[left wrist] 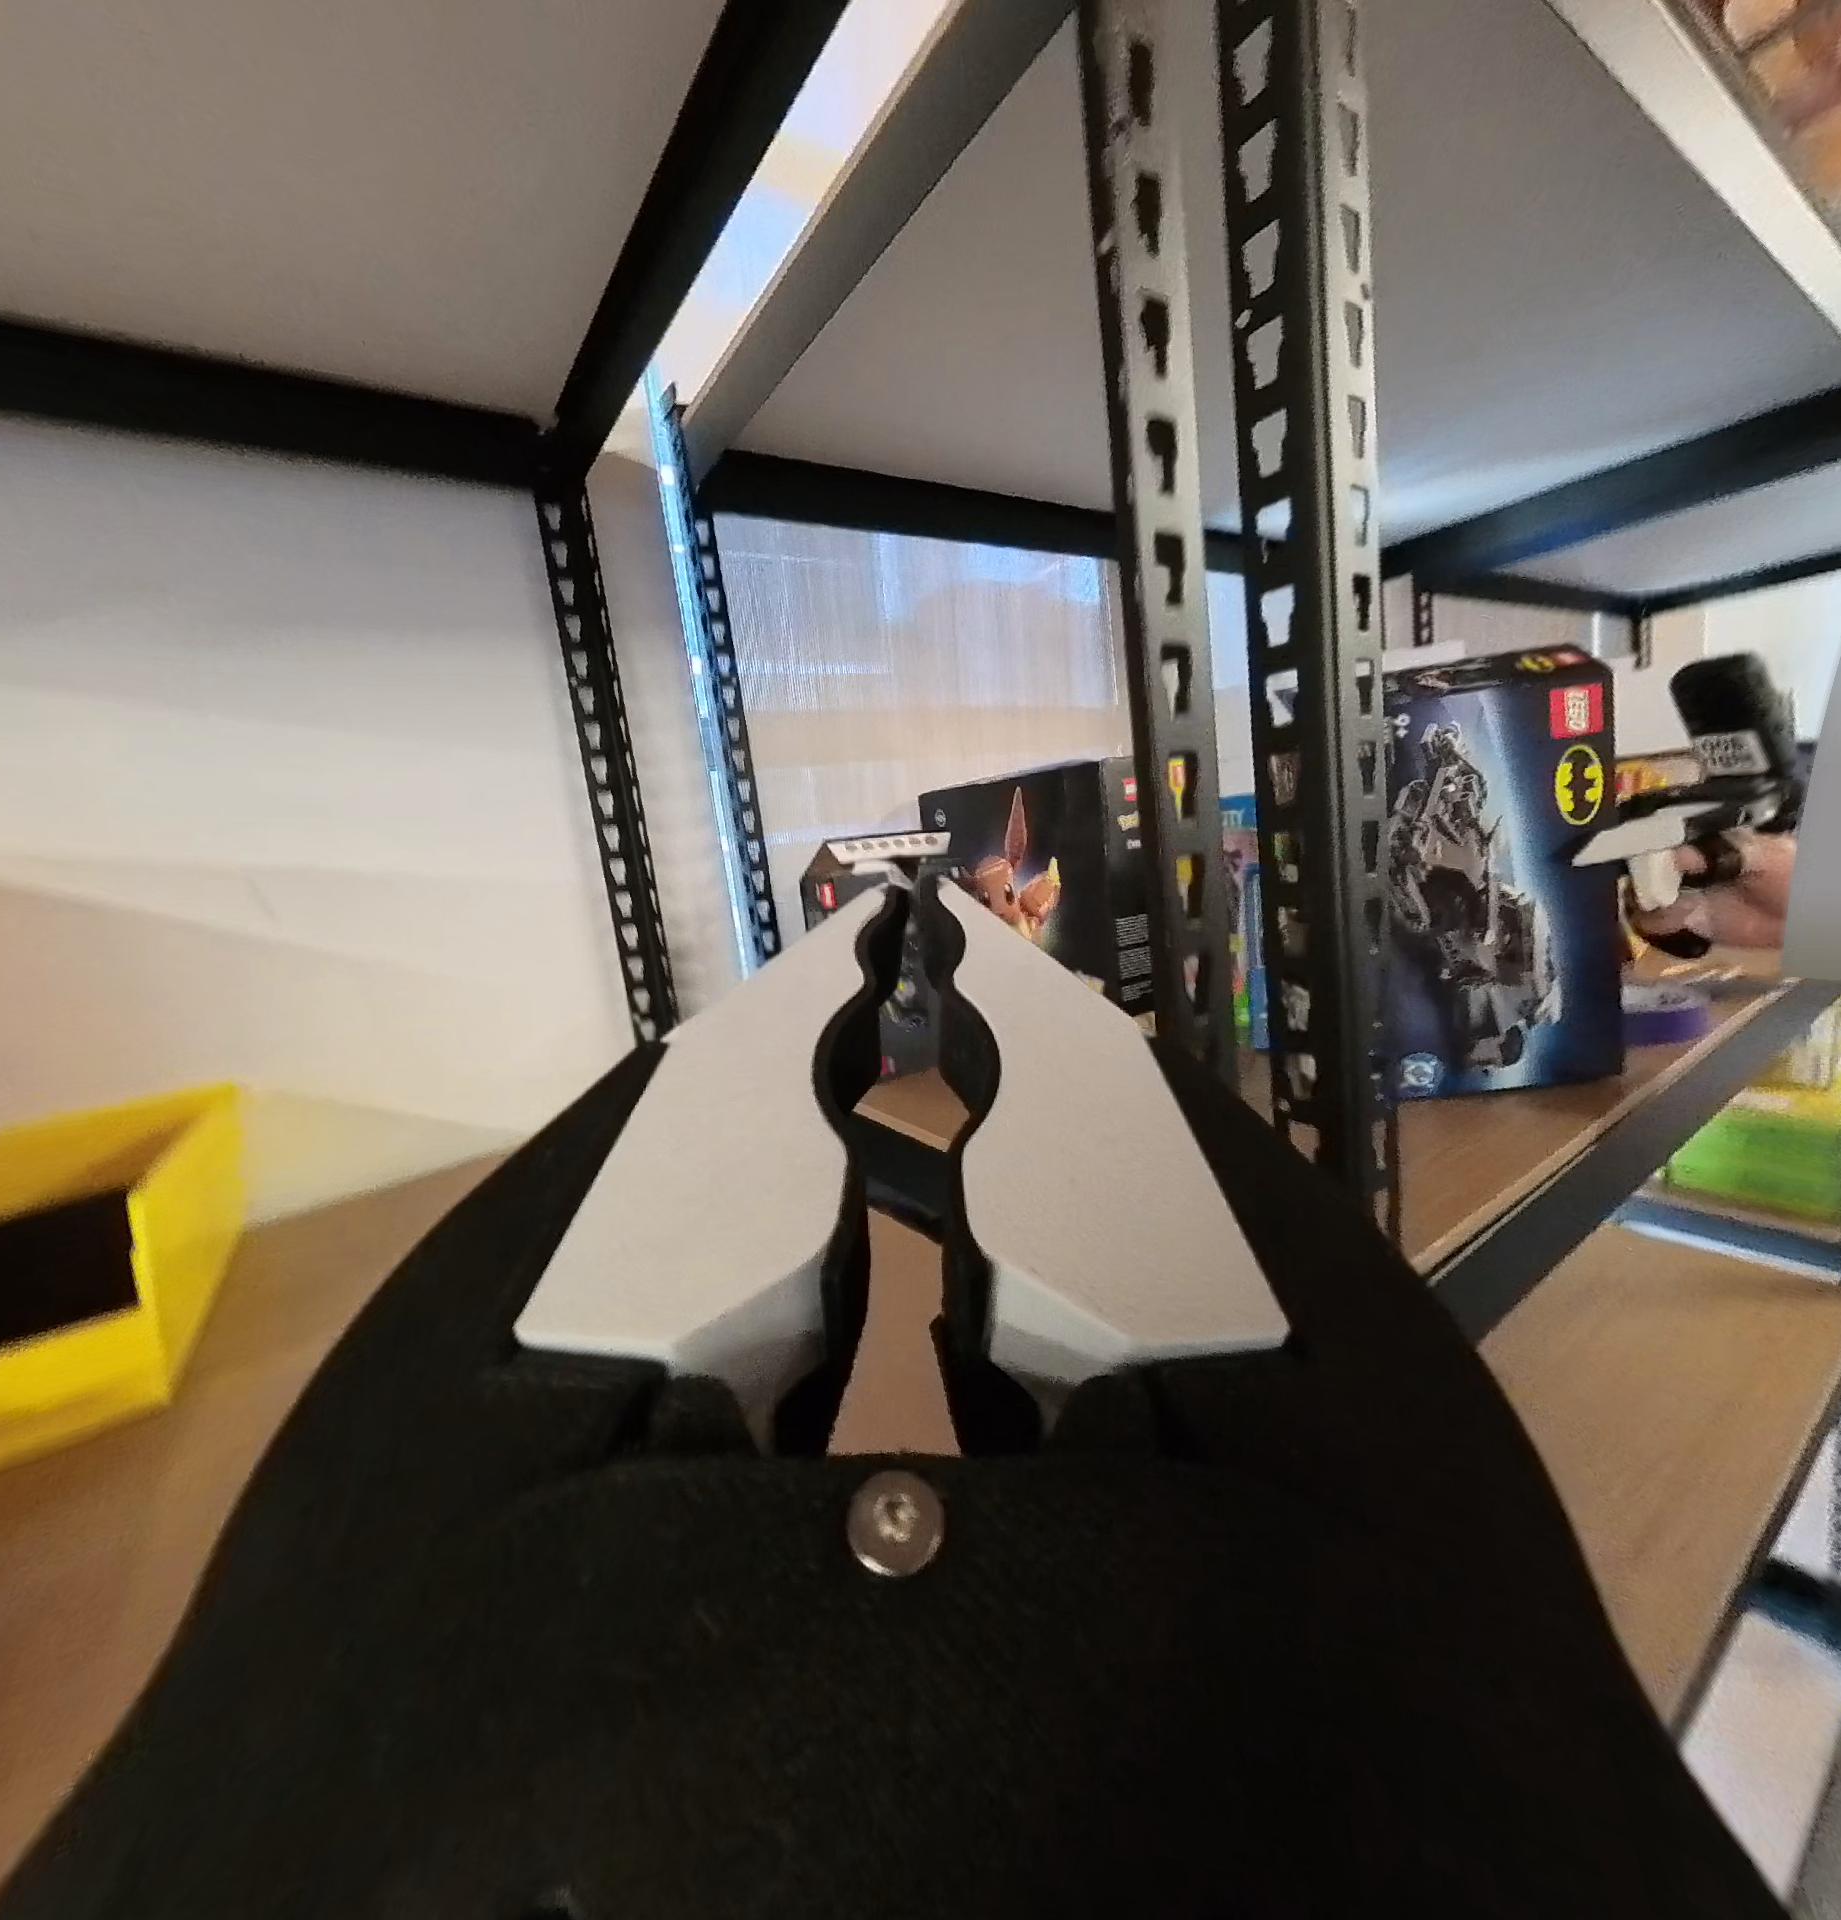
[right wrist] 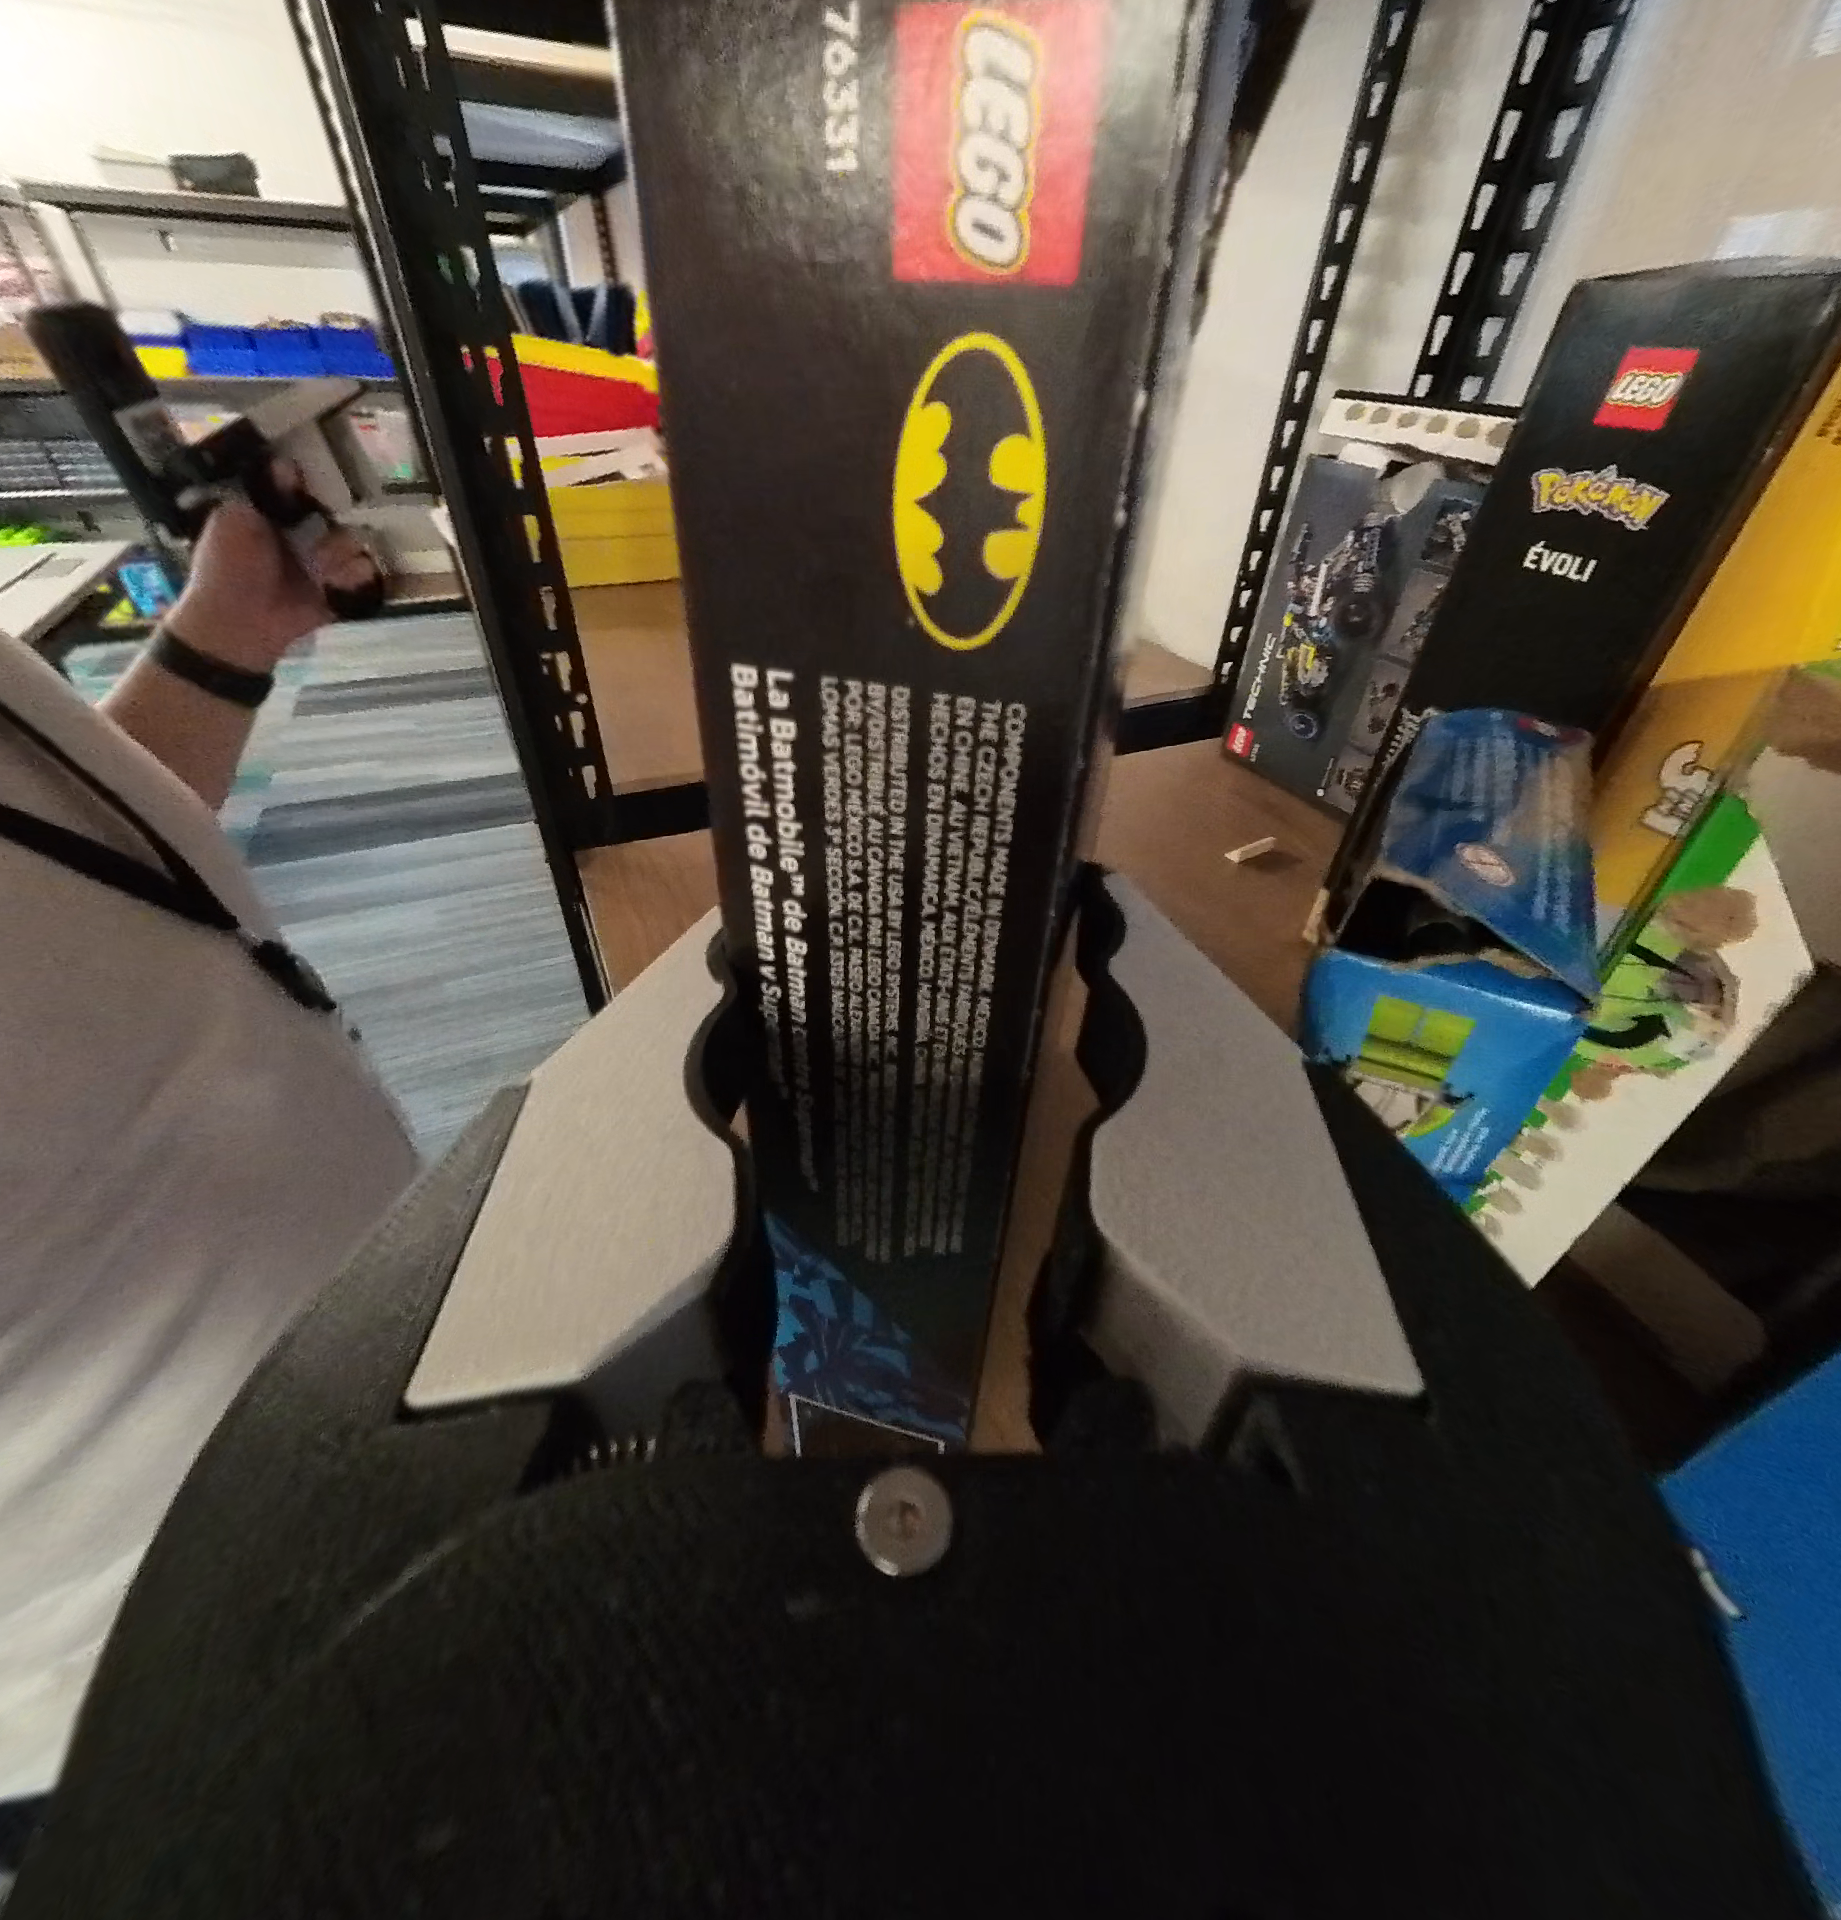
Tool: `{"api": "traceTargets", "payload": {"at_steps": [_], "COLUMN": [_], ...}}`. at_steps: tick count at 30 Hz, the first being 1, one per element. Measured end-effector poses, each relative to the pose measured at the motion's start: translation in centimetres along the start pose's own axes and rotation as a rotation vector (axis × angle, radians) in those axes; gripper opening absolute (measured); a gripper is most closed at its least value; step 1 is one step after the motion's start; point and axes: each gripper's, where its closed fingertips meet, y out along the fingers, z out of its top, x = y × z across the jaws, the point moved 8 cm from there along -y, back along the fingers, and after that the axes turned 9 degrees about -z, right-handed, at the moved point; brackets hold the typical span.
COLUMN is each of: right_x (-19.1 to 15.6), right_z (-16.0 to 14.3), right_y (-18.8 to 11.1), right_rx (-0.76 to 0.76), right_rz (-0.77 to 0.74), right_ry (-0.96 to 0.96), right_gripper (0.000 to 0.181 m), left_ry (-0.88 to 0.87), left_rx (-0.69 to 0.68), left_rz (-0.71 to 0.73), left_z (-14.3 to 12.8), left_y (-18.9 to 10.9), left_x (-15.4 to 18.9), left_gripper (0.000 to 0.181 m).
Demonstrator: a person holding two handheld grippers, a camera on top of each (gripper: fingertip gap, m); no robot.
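- Pinching the narrow side of a tall dark box (right wrist: 895,644), the right tool (right wrist: 900,997) has a finger on each flank of the card, low down near the box's bottom end, so most of the box stands above the grip.
- The box could swing or tip in the grip, since its weight sits far from the fingers and the printed card looks smooth.
- It stands close to the black shelf post (right wrist: 480,499) on the left; a tilt that way could knock the box against it.
- On the right, a torn blue box (right wrist: 1456,935) and a black and yellow box (right wrist: 1643,540) stand near; a wide sweep could topple them off the wooden shelf (right wrist: 1186,831).
- The left tool (left wrist: 914,888) hangs apart, its tips nearly pressed together with nothing between them, so it offers no second support if the box slips.
- A yellow bin (left wrist: 95,1257) sits at the far left of that shelf, well apart from the left tool.
- Both views are a little blurred, so whether the box bottom rests on the shelf cannot be told.
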Motion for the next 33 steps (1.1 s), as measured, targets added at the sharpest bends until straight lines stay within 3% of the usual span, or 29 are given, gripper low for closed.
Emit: {"api": "traceTargets", "payload": {"at_steps": [5,13,21,33], "right_x": [1.2,2.5,3.2,4.2], "right_z": [0.5,2.1,3.5,3.8], "right_y": [-0.2,-0.1,1.1,1.4], "right_rx": [-0.019,-0.095,-0.181,-0.187], "right_rz": [0.062,0.144,0.182,0.208], "right_ry": [0.011,0.015,0.009,0.033], "right_gripper": [0.06,0.06,0.06,0.059], "left_ry": [0.069,0.022,0.034,0.015], "left_rx": [0.014,0.077,0.069,0.081], "left_rz": [-0.01,-0.014,0.002,0.028], "left_z": [2.7,4.6,4.4,3.8], "left_y": [1.3,1.5,1.7,1.5], "left_x": [0.0,-0.3,0.0,-0.4], "left_gripper": [0.0,0.0,0.0,0.0]}}
